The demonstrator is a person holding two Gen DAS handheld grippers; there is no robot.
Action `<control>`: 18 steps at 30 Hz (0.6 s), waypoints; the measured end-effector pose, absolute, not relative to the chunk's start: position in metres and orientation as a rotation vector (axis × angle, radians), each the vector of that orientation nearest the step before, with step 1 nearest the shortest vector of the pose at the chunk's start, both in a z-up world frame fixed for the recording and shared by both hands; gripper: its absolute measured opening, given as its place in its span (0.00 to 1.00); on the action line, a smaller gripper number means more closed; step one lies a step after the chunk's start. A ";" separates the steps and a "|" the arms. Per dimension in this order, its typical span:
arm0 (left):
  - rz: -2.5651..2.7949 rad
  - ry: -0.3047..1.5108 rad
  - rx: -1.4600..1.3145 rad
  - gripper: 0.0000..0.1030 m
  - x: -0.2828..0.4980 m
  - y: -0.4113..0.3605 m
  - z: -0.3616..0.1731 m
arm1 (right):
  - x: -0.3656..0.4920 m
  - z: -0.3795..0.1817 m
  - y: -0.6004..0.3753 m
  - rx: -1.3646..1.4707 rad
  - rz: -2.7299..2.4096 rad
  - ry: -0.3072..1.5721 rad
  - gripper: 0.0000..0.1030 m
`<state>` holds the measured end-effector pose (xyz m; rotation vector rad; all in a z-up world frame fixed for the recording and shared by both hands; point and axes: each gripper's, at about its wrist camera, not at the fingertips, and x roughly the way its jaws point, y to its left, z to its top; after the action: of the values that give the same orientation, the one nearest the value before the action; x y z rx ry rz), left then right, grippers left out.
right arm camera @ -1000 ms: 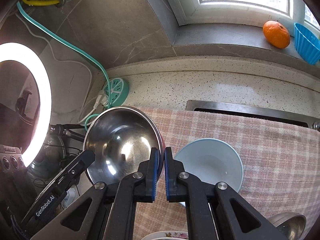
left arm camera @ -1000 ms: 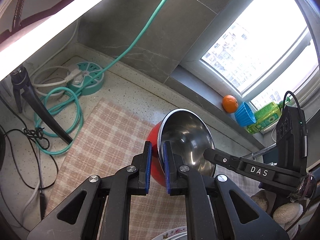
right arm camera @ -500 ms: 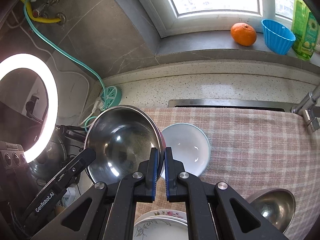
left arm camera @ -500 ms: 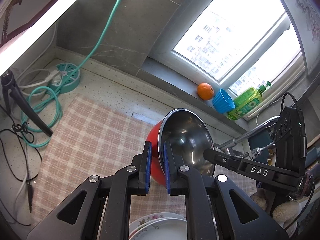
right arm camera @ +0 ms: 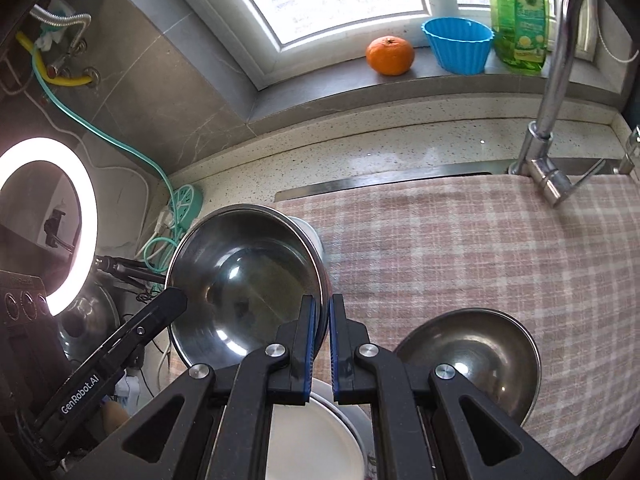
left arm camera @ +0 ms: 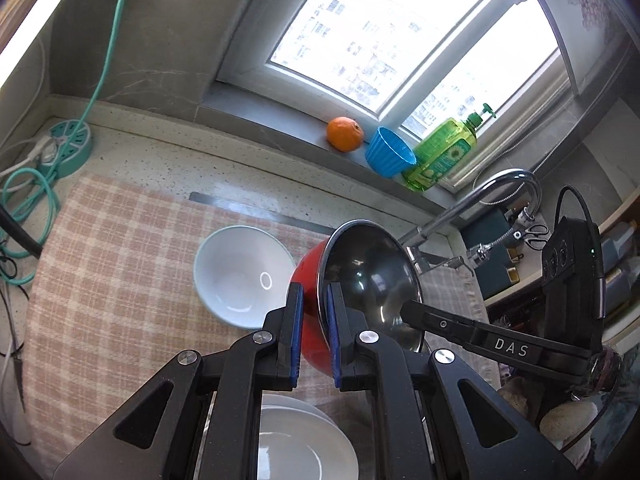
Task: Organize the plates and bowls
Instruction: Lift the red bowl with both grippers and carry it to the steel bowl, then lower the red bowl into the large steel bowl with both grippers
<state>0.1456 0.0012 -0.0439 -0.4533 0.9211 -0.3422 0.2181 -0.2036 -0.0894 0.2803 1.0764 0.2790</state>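
Both grippers pinch the rim of one bowl, red outside and steel inside (left arm camera: 368,276), held tilted in the air above the checked cloth. My left gripper (left arm camera: 314,334) is shut on its near rim. My right gripper (right arm camera: 319,342) is shut on the opposite rim of the same bowl (right arm camera: 240,276). A pale blue-rimmed white bowl (left arm camera: 244,276) sits on the cloth below; only its edge (right arm camera: 310,236) shows in the right wrist view. A second steel bowl (right arm camera: 472,356) rests on the cloth at right. White plates (left arm camera: 304,444) lie stacked under the grippers (right arm camera: 308,440).
The pink checked cloth (right arm camera: 460,248) covers the counter. A chrome tap (right arm camera: 556,92) stands at the back right. An orange (left arm camera: 345,134), a blue cup (left arm camera: 390,152) and a green soap bottle (left arm camera: 444,152) sit on the sill. A teal socket (left arm camera: 68,146), cables and ring light (right arm camera: 48,224) are left.
Both grippers have carried the red-and-steel bowl back and to the right. The white bowl, plates and second steel bowl have come further into view below.
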 end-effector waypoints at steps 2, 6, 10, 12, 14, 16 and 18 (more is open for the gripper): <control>-0.363 0.930 -0.441 0.09 0.145 -0.009 -0.045 | 0.211 -0.091 -0.214 0.292 0.262 1.074 0.06; -0.405 0.953 -0.419 0.09 0.145 -0.028 -0.048 | 0.199 -0.096 -0.235 0.320 0.224 1.073 0.06; -0.447 0.979 -0.401 0.09 0.144 -0.048 -0.053 | 0.188 -0.100 -0.255 0.339 0.186 1.073 0.06; -0.466 0.989 -0.388 0.09 0.143 -0.059 -0.055 | 0.183 -0.102 -0.265 0.343 0.168 1.072 0.06; -0.486 1.002 -0.376 0.09 0.143 -0.069 -0.058 | 0.177 -0.105 -0.274 0.351 0.150 1.074 0.07; -0.503 1.018 -0.366 0.09 0.141 -0.078 -0.061 | 0.172 -0.110 -0.284 0.359 0.131 1.080 0.07; -0.519 1.035 -0.356 0.09 0.141 -0.087 -0.066 | 0.167 -0.116 -0.292 0.365 0.114 1.090 0.07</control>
<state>0.1411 -0.0869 -0.0657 -0.3564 1.0346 -0.5190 0.1669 -0.2919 -0.1165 0.3646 1.0901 0.1143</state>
